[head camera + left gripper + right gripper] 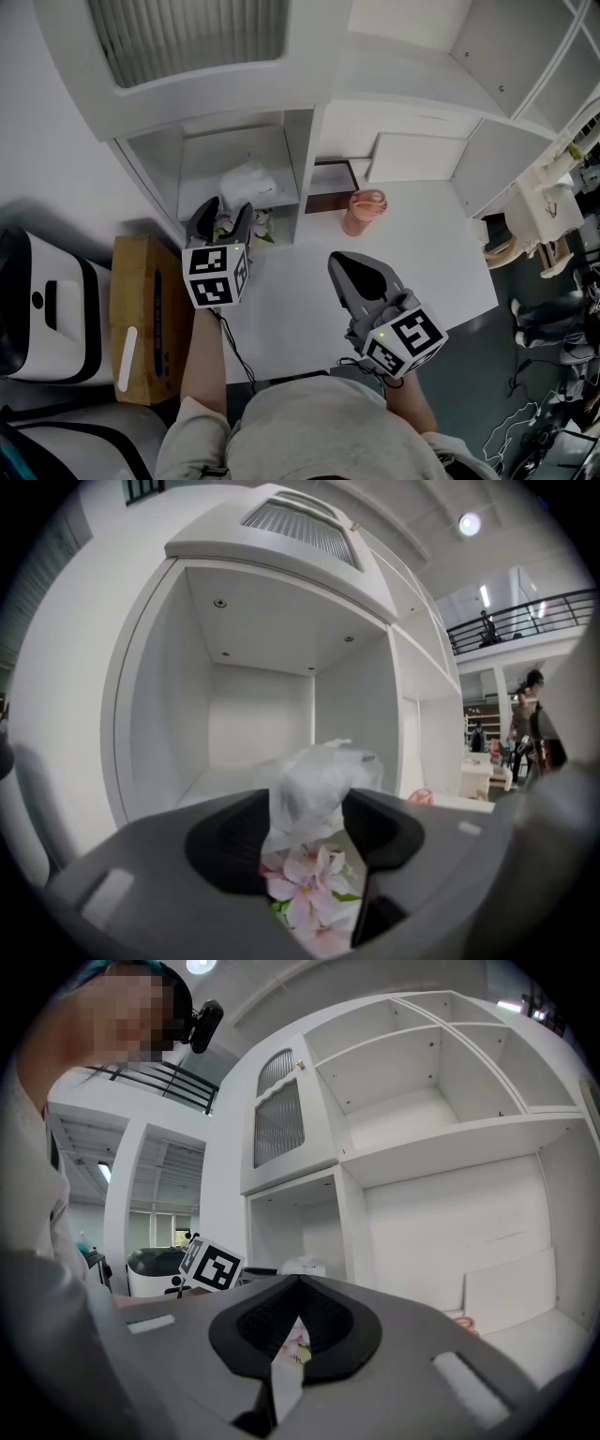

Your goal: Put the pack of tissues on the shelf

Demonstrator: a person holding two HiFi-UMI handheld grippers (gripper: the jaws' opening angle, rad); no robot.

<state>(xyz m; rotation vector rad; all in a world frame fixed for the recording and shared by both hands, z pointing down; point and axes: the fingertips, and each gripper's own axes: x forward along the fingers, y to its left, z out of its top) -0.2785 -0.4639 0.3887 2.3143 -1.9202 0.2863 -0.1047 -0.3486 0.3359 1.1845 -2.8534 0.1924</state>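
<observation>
The pack of tissues, white plastic with pink flowers printed on its near end, lies on the floor of the lower left shelf compartment. My left gripper reaches into the mouth of that compartment. In the left gripper view the pack sits between the jaws of the left gripper, which stand apart and do not visibly press on it. My right gripper hovers over the white tabletop, shut and empty; in the right gripper view the tips of the right gripper meet.
A pink cup stands on the white table right of the compartment. A cardboard box and a white appliance sit left of the table. More open shelves rise above and to the right.
</observation>
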